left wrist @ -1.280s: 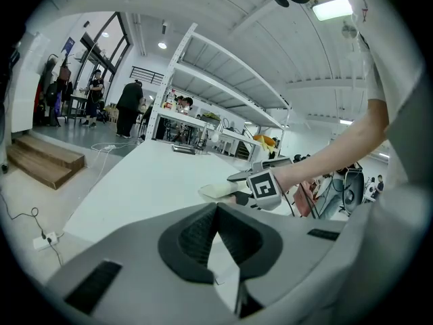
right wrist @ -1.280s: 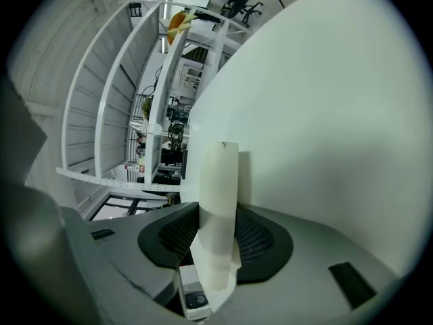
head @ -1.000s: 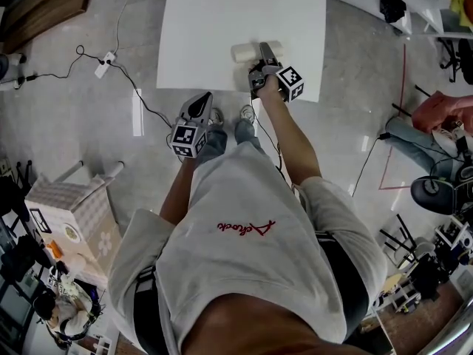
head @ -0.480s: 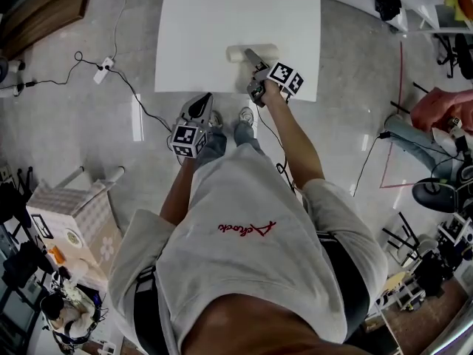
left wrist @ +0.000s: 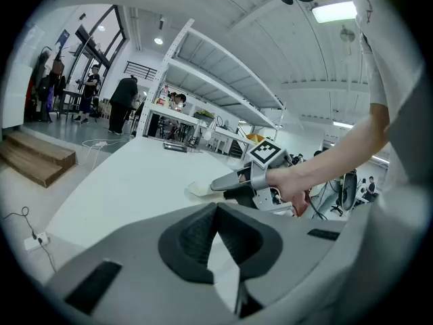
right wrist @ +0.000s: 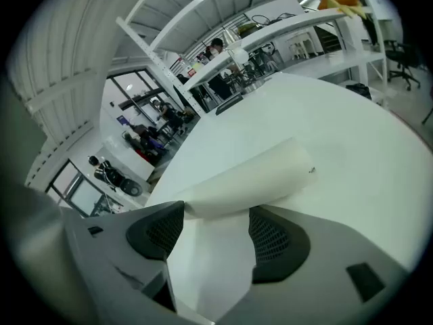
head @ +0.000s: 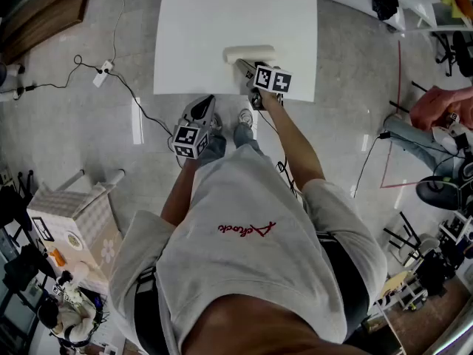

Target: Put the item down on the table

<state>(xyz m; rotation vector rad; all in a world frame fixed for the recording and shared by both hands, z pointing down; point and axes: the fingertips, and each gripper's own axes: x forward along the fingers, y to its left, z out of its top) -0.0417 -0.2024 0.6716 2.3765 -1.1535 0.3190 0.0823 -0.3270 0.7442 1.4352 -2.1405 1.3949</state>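
A cream roll (head: pixel 247 53) lies on its side on the white table (head: pixel 222 13), near the front edge. My right gripper (head: pixel 242 66) points at it from the near side, open. Its jaws have just been closing a little, and nothing is pressed between them. In the right gripper view the roll (right wrist: pixel 257 178) lies across the table just past the right gripper (right wrist: pixel 216 212). My left gripper (head: pixel 206 100) hangs off the table's front edge, over the floor. In its own view the left gripper (left wrist: pixel 216 207) is shut with nothing in it, and it looks at the right gripper (left wrist: pixel 223 181) beside the roll (left wrist: pixel 199 189).
A power strip (head: pixel 102 70) with a black cable lies on the floor left of the table. A patterned box (head: pixel 74 213) stands at the lower left. Another person (head: pixel 436 120) sits on the floor at the right. The wearer's shoes (head: pixel 247 114) are at the table's front edge.
The right gripper has rolled about its own line, so its marker cube faces another way, and it has shifted a little left. The roll stays on the table. The left gripper has kept still.
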